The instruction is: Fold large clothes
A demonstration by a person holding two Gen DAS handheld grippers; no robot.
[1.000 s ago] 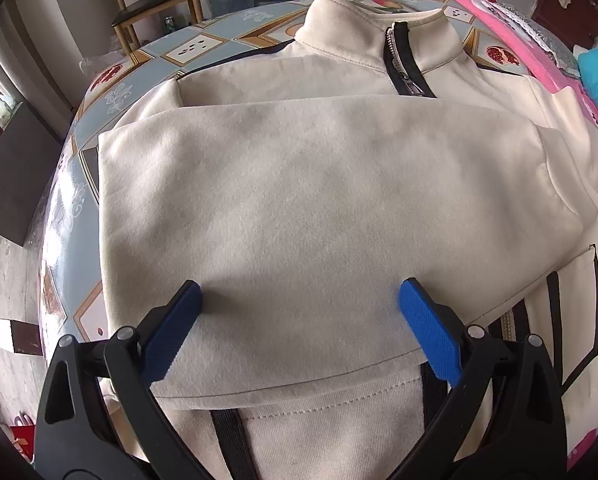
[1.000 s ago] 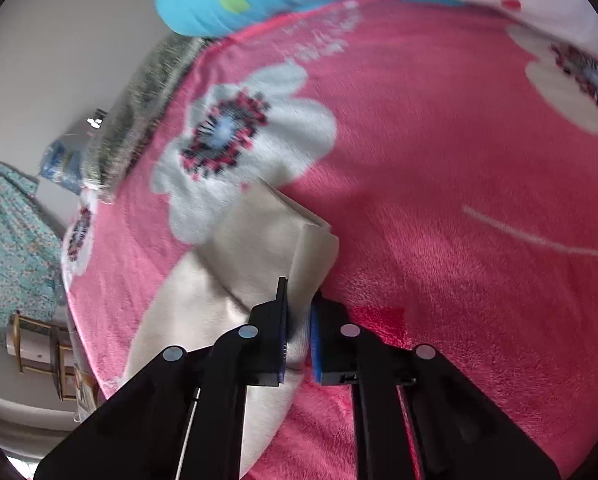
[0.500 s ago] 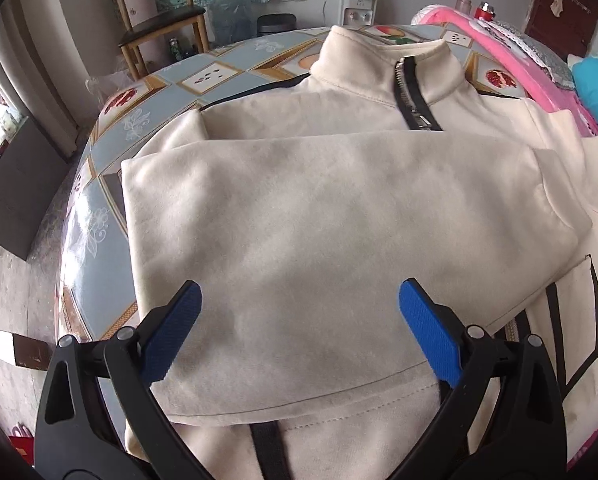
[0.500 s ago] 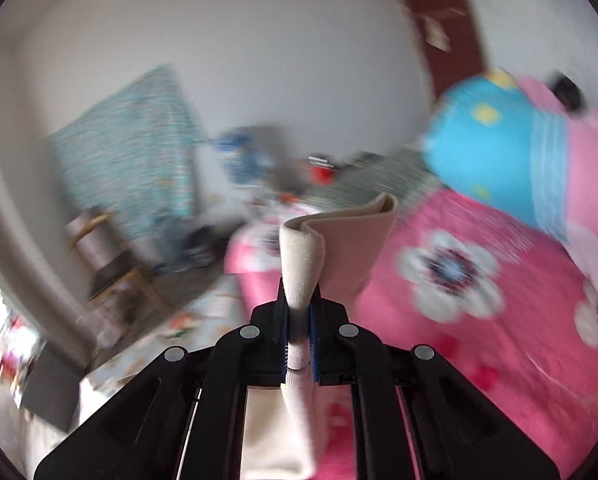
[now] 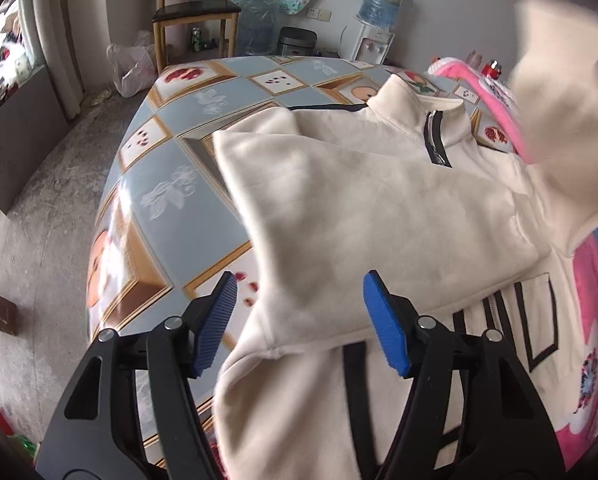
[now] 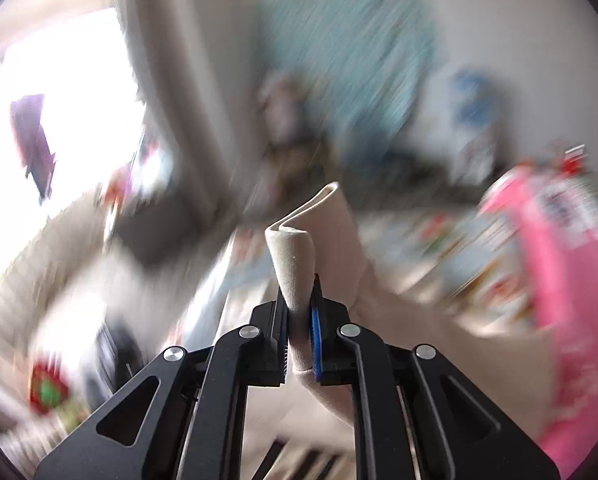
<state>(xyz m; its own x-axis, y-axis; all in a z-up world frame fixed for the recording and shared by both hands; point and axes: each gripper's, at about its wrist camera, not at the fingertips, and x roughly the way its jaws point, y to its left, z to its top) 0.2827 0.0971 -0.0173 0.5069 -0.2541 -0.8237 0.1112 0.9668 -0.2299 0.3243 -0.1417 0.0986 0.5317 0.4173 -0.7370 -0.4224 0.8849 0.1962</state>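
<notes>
A cream zip-neck jacket (image 5: 379, 208) lies on the patterned table (image 5: 187, 208), one sleeve folded across its chest. My left gripper (image 5: 299, 284) hovers above that folded sleeve's lower left edge. Its jaws are closing with cloth below them, but the blue pads (image 5: 219, 316) do not press on anything. The other sleeve (image 5: 559, 100) hangs lifted and blurred at the upper right. In the right wrist view, my right gripper (image 6: 299, 292) pinches the sleeve's cuff (image 6: 295, 256). Its jaws are opening slightly with the cuff still between the pads.
A pink flowered blanket (image 5: 591, 280) lies along the table's right side. A wooden chair (image 5: 195, 12), water bottles and a water dispenser (image 5: 379, 12) stand by the far wall. The table's left edge drops to a concrete floor (image 5: 39, 208). The right wrist view is badly blurred.
My left gripper has drawn back toward the jacket's left edge and its jaws have narrowed. My right gripper has lifted the cuff off the pink blanket and swung it over toward the table.
</notes>
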